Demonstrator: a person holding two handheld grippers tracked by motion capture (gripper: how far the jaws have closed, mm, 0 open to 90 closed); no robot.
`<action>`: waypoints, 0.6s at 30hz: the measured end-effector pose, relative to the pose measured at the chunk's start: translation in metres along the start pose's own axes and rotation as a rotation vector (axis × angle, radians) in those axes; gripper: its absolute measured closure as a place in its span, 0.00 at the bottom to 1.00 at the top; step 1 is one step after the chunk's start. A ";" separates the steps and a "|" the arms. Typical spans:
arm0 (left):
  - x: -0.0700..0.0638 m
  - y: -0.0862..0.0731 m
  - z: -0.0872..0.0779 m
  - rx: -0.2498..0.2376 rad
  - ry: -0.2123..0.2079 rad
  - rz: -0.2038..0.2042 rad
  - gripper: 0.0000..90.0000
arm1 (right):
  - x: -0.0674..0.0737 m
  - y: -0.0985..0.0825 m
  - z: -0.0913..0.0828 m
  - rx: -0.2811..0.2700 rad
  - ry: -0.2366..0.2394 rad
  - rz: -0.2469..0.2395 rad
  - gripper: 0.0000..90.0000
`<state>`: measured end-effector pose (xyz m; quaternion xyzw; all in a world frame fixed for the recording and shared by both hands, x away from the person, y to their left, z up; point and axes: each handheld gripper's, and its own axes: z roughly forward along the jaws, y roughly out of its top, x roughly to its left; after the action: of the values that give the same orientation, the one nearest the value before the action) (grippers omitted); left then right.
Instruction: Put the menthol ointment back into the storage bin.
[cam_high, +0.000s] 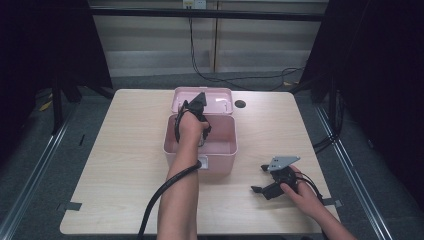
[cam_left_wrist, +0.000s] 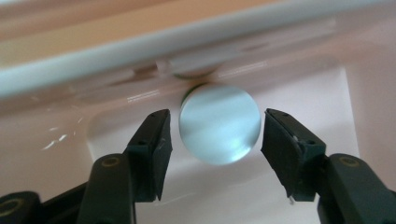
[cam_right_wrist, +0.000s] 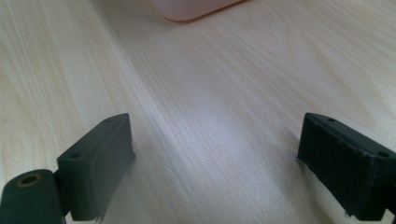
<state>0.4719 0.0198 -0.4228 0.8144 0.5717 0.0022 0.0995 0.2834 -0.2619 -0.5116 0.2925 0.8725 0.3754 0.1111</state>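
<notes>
Round silvery disc (cam_left_wrist: 219, 123) lying inside the pink box (cam_high: 172, 145), near its back wall below the raised lid (cam_high: 220, 97). Flanked by the left tool (cam_left_wrist: 217, 135), pads standing off either side with a slim gap, released, not pinching. Judged step: setting the disc down in the box. Next: lifting straight up, clear of rim and lid. Right tool (cam_right_wrist: 215, 163) spread wide, empty, resting on the bench (cam_high: 125, 150).

Legible text, labels, brands, numbers, signs: none readable on any item or surface in the three views.
</notes>
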 end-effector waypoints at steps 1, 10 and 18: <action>0.000 0.000 -0.001 0.004 0.000 0.011 0.45 | 0.000 0.000 0.000 0.000 0.000 0.000 0.11; 0.002 -0.002 -0.012 0.007 -0.001 0.008 0.43 | 0.000 0.000 0.000 -0.001 0.000 -0.001 0.11; 0.003 -0.005 -0.020 0.024 -0.014 0.026 0.39 | 0.000 0.000 0.000 0.000 0.000 -0.001 0.11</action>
<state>0.4656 0.0275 -0.4039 0.8228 0.5605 -0.0090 0.0939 0.2835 -0.2620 -0.5116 0.2920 0.8725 0.3754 0.1115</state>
